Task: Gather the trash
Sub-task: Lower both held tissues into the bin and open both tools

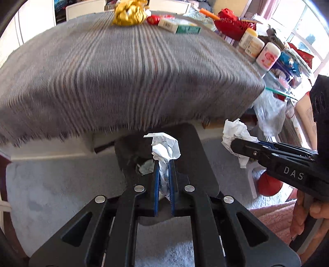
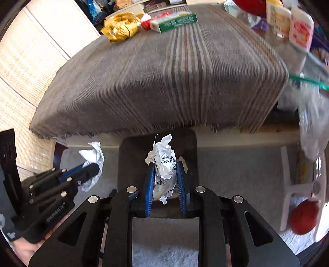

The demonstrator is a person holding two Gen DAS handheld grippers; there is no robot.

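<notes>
Cloth point(image 1: 115, 67), one grey woven sheet with thin paler and rust stripes and a frayed fringe, covers the table and fills the upper half of both views. Carpet point(image 1: 51, 184), pale grey-blue and fuzzy, lies below it. One black bin point(image 1: 197, 156), smooth and round-cornered, stands on the carpet just under the fringe, at centre frame.

Two grippers, black with blue pads, show. The left gripper point(image 1: 163, 164) is clamped narrow on one crumpled white paper wad point(image 1: 164, 147), held over the bin's mouth at centre. The right gripper point(image 2: 164, 170) pinches a second paper ball point(image 2: 164, 164), white with black print, also over the bin at centre of its view; in the left view it sits at right, beside the bin.

On the table's far edge, at the top of the frames: one crinkled gold foil wrapper point(image 1: 128, 12), one green-and-white carton point(image 1: 178, 27), one small red wrapper point(image 1: 153, 19). At upper right stand three white plastic jars point(image 1: 259, 49) with round lids. One clear plastic bag point(image 1: 269, 111) hangs at right. One red ball point(image 2: 303, 217) lies low right.
</notes>
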